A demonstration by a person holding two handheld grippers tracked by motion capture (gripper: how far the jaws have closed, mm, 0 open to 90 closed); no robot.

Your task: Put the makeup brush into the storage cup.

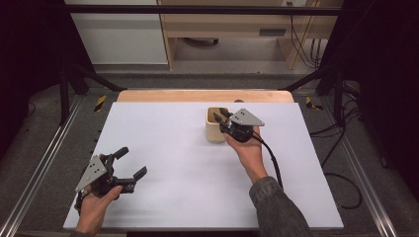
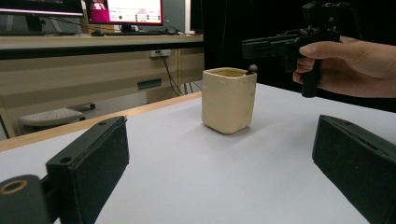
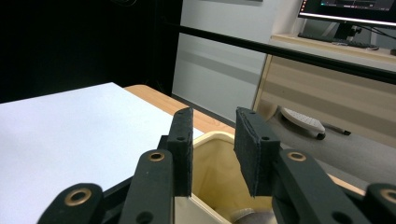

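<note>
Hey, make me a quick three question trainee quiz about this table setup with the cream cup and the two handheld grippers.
1. True or false: the cream cup stands upright on the white table.
2. Which gripper hovers over the cup's mouth? A) left gripper B) right gripper
3. Fill in: a small dark rounded object sticks up at the cup's ____.

Key: 1 true. 2 B; its pads stand slightly apart with nothing between them, while the left gripper waits wide open near the table's front corner. 3 rim.
</note>
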